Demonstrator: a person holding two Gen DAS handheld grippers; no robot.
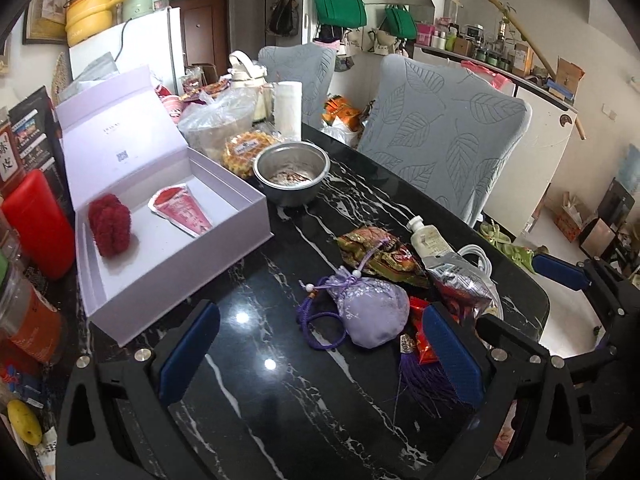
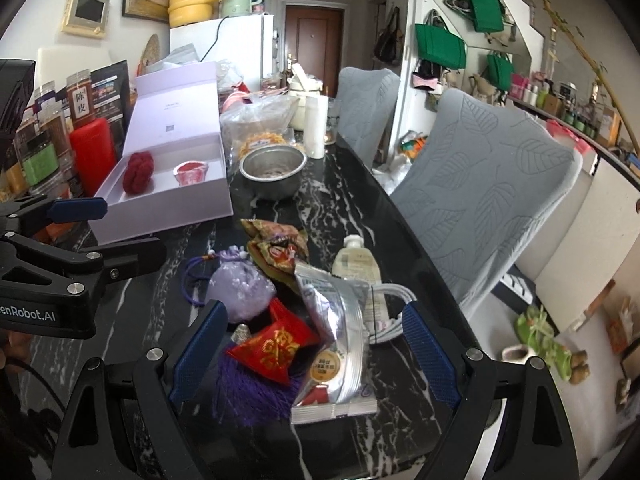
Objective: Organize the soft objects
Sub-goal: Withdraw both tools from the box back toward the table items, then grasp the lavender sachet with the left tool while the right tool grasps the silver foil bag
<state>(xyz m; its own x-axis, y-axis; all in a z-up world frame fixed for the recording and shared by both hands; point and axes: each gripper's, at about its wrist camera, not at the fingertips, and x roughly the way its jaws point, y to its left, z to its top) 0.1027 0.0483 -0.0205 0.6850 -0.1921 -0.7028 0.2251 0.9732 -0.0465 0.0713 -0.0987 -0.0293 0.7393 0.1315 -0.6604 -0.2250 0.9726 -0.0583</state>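
An open lilac gift box [image 1: 240, 222] [image 2: 160, 208] sits on the black marble table [image 1: 256, 320]. In it lie a red fuzzy ball [image 1: 110, 224] [image 2: 138, 172] and a red wedge packet [image 1: 182, 210] [image 2: 191, 171]. A lilac sachet [image 1: 370, 314] [image 2: 240, 294], a brocade pouch [image 1: 376, 252] [image 2: 278, 252], a red sachet [image 2: 272, 350] and a silver foil bag [image 1: 460, 284] [image 2: 342, 344] lie in a heap. My left gripper [image 1: 320, 352] is open and empty, just short of the lilac sachet. My right gripper [image 2: 316, 354] is open, its fingers either side of the red sachet and foil bag.
A steel bowl [image 1: 290, 178] [image 2: 272, 172] stands beside the box. A lotion tube [image 1: 426, 240] [image 2: 356, 264] and white cable [image 1: 478, 258] [image 2: 390, 320] lie by the heap. Jars and a red container [image 1: 36, 226] line the left. Two grey chairs [image 1: 444, 140] stand on the right.
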